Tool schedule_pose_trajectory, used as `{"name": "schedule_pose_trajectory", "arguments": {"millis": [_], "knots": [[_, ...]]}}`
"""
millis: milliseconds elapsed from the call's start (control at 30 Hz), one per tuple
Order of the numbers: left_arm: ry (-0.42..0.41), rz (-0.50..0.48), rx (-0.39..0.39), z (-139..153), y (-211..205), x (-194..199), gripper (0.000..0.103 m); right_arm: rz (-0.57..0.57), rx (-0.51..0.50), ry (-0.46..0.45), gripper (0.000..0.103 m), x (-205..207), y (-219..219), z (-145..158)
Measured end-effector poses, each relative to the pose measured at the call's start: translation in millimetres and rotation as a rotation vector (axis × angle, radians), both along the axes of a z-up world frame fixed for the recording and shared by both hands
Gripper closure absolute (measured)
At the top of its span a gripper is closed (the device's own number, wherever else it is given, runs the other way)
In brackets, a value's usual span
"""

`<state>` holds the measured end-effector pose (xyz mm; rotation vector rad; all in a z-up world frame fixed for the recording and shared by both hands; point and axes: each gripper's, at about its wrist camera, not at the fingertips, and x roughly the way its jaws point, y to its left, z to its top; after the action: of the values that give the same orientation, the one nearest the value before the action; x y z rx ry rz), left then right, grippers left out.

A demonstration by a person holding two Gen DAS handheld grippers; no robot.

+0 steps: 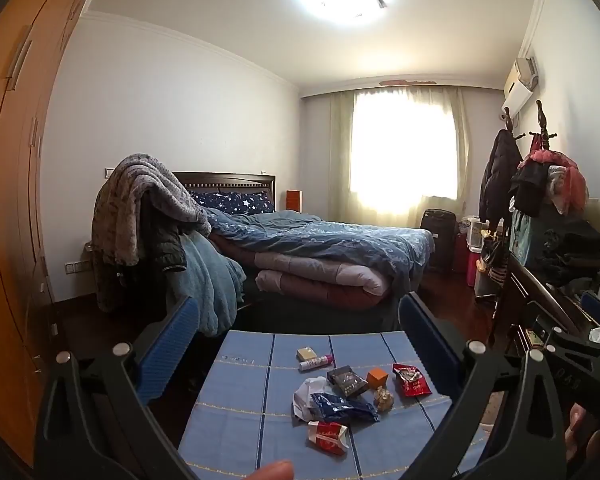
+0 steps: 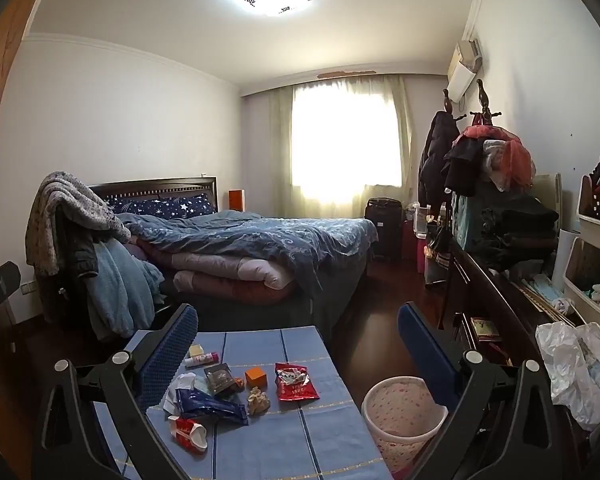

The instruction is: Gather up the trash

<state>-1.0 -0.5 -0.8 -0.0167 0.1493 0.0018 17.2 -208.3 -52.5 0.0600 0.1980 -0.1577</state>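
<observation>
Trash lies on a low table with a blue cloth (image 1: 236, 420) (image 2: 300, 440). There is a red snack bag (image 1: 411, 380) (image 2: 296, 383), an orange box (image 1: 377, 377) (image 2: 256, 377), a dark box (image 1: 347, 380) (image 2: 219, 378), a crumpled brown wad (image 1: 383, 398) (image 2: 258, 400), a dark blue wrapper (image 1: 342, 407) (image 2: 212, 405), a red-and-white pack (image 1: 327, 437) (image 2: 188, 432) and a pink-capped tube (image 1: 315, 361) (image 2: 202, 359). My left gripper (image 1: 299, 302) and right gripper (image 2: 297, 314) hover above the near side of the table. Both are open wide and hold nothing.
A pale pink waste basket (image 2: 404, 416) stands on the floor right of the table. A white plastic bag (image 2: 576, 364) and a cluttered dark dresser (image 2: 492, 292) line the right side. A bed (image 2: 260, 248) lies beyond, and a wooden wardrobe (image 1: 16, 200) stands at left.
</observation>
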Motion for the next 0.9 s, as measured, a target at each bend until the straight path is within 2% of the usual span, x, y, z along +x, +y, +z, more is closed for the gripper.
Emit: {"name": "schedule_pose_trajectory", "arguments": {"millis": [900], "knots": [[0.017, -0.009, 0.005, -10, -5, 12, 0.003, 0.007, 0.002, 0.015, 0.003, 7, -3, -4]]}}
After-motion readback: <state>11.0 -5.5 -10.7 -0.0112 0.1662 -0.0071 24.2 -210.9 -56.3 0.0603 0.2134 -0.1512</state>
